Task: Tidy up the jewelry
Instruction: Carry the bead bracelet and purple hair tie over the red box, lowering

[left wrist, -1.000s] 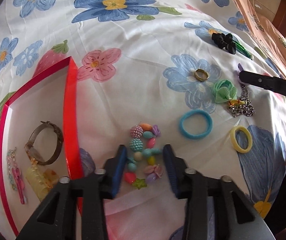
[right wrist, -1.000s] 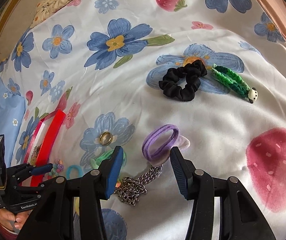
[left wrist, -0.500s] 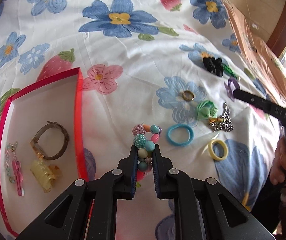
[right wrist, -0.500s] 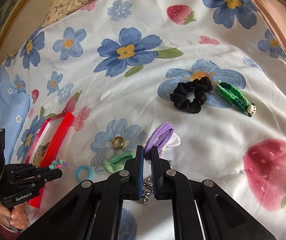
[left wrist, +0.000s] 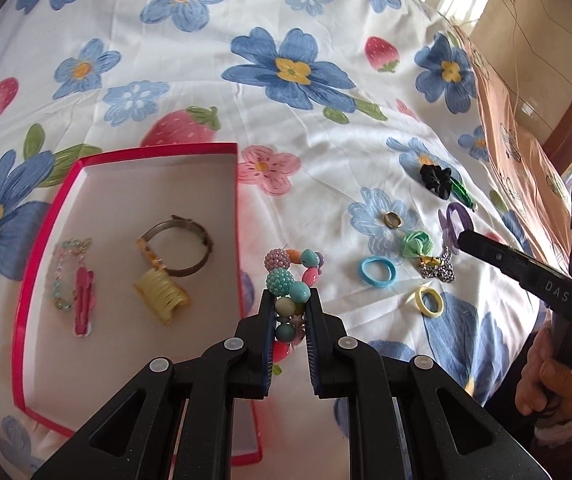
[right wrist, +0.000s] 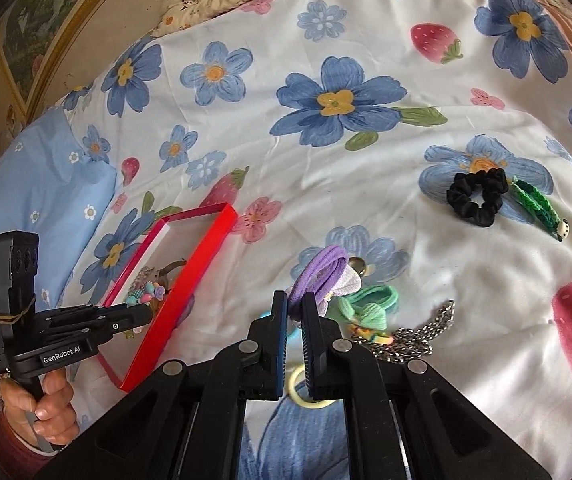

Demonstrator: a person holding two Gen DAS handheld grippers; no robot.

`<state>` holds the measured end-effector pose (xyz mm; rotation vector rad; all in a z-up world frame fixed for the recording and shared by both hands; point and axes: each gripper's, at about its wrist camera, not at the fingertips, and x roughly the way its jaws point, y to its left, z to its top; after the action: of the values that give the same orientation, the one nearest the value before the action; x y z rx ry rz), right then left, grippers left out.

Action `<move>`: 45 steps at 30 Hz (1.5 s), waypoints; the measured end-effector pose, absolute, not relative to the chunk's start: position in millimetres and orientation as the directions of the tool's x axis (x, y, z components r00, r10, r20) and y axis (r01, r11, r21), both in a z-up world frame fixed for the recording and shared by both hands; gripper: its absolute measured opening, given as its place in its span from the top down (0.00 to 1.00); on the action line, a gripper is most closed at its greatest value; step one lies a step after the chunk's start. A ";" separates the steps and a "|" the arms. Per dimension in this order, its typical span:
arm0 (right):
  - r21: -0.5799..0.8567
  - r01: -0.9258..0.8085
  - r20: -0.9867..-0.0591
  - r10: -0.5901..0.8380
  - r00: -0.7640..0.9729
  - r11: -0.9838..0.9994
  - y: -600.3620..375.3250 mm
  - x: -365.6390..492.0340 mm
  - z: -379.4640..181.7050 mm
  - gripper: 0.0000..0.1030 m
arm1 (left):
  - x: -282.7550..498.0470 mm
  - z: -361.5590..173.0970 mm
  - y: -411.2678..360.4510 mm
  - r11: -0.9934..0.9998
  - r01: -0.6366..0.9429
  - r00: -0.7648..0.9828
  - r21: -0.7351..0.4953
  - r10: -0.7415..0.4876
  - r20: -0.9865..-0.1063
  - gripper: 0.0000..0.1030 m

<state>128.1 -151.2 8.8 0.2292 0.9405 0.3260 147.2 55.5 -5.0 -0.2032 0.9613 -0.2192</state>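
A bed under a white sheet printed with blue flowers and strawberries, seen from two tools held by a person.

On the left side, a shallow red box, white inside, holding a watch, a yellow hair clip and a pink charm chain.

Left tool closed narrow on a bead bracelet, pinched at its near end, the rest of the loop reaching forward beyond the tips. Box wall just to the left of the bracelet, open floor of the box further left and slightly ahead. From the right wrist view, beads seen at the box's near rim, not yet over the floor.

Right tool shut tight on a purple hair tie, the loop standing up and away from the tips. Box well apart, off to the left of this tool, with the left tool between.

Loose on the sheet to the right: a gold ring, a green hair tie, a silver chain, a blue hair tie, a yellow hair tie, a black scrunchie and a green braided band.

Likely next: a short sideways carry left for the bracelet; left hand far nearer the box.
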 end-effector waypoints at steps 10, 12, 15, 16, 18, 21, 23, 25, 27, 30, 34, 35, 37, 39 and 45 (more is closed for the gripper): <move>0.353 -0.266 -0.746 0.441 0.499 0.897 -105.4 121.1 10.0 0.94 | 111.8 4.1 96.6 0.954 0.005 0.592 -0.301 -0.245 -0.768 0.88; 0.355 -0.283 -0.745 0.453 0.490 0.891 -96.3 118.9 9.9 0.94 | 106.8 4.4 106.0 0.954 -0.014 0.595 -0.299 -0.232 -0.769 0.88; 0.358 -0.309 -0.745 0.469 0.474 0.881 -82.1 117.4 9.3 0.94 | 102.0 4.2 116.5 0.952 -0.035 0.598 -0.304 -0.224 -0.770 0.88; 0.359 -0.318 -0.745 0.474 0.469 0.878 -77.8 117.0 9.1 0.94 | 100.5 3.8 120.3 0.952 -0.043 0.599 -0.304 -0.219 -0.770 0.88; 0.360 -0.334 -0.745 0.484 0.458 0.871 -68.6 116.4 8.7 0.94 | 97.1 3.7 126.6 0.950 -0.057 0.601 -0.306 -0.212 -0.771 0.88; 0.362 -0.358 -0.746 0.498 0.443 0.861 -55.9 116.1 8.3 0.94 | 93.6 2.2 135.7 0.948 -0.080 0.601 -0.308 -0.201 -0.773 0.88; 0.363 -0.373 -0.746 0.507 0.433 0.854 -47.4 116.2 8.1 0.94 | 91.3 0.7 142.4 0.945 -0.097 0.601 -0.311 -0.194 -0.776 0.88; 0.365 -0.390 -0.745 0.516 0.423 0.846 -39.0 116.2 7.7 0.94 | 89.0 -0.5 147.7 0.944 -0.114 0.600 -0.311 -0.184 -0.778 0.88; 0.366 -0.404 -0.745 0.524 0.413 0.838 -29.9 116.3 7.4 0.94 | 88.6 -2.5 153.9 0.940 -0.131 0.600 -0.314 -0.177 -0.780 0.88; 0.369 -0.427 -0.746 0.537 0.394 0.826 -16.7 115.9 5.7 0.94 | 86.9 -5.9 164.7 0.935 -0.155 0.600 -0.318 -0.167 -0.782 0.88; 0.379 -0.462 -0.748 0.560 0.356 0.801 0.1 113.8 1.9 0.94 | 85.6 -10.2 175.2 0.929 -0.186 0.599 -0.319 -0.150 -0.787 0.88; 0.383 -0.475 -0.748 0.568 0.343 0.792 5.6 113.6 0.3 0.94 | 85.5 -11.2 177.4 0.927 -0.194 0.597 -0.321 -0.148 -0.788 0.88; 0.384 -0.495 -0.751 0.575 0.324 0.780 16.0 113.4 -2.7 0.94 | 85.6 -13.1 180.7 0.925 -0.205 0.595 -0.320 -0.141 -0.791 0.88; 0.391 -0.513 -0.753 0.586 0.299 0.764 26.7 113.8 -7.5 0.93 | 87.0 -16.0 183.8 0.924 -0.215 0.592 -0.317 -0.135 -0.794 0.88; 0.396 -0.549 -0.773 0.590 0.234 0.736 58.5 119.8 -25.5 0.93 | 95.9 -26.8 191.8 0.922 -0.247 0.569 -0.298 -0.111 -0.815 0.88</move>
<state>119.8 58.5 -25.5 0.0446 1.0815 0.7821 95.9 191.8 -26.8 -0.4059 0.9690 0.0825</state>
